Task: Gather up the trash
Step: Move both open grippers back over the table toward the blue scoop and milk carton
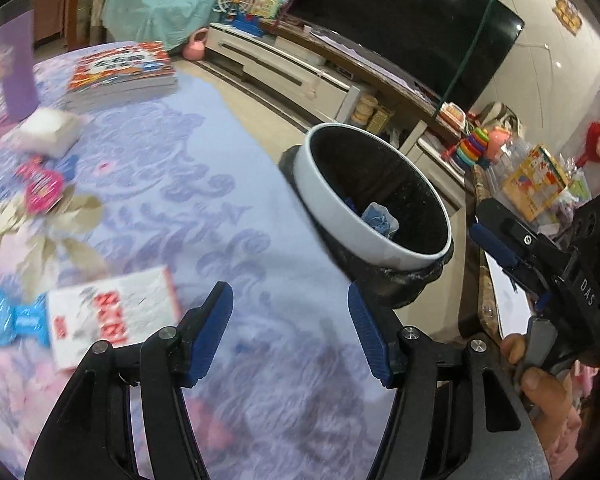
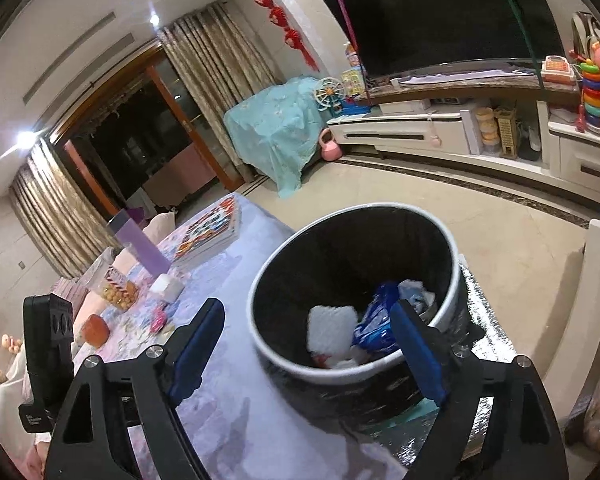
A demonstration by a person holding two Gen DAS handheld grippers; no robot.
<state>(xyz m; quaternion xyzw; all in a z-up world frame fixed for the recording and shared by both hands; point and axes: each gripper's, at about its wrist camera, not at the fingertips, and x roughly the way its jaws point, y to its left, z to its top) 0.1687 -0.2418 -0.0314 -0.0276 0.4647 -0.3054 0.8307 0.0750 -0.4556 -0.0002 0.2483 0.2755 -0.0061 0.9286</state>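
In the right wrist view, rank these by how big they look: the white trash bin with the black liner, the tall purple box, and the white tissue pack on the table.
1. White trash bin with black liner, by far the largest.
2. Tall purple box.
3. White tissue pack, smallest.
The bin sits nearest the camera, so its lead is exaggerated.

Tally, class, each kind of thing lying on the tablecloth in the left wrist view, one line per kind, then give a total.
Stack of books: 1
Purple box: 1
White tissue pack: 1
Pink wrapper: 1
Blue wrapper: 1
White and red packet: 1
Total: 6
A blue scrap beside the pink wrapper is too blurred to count.
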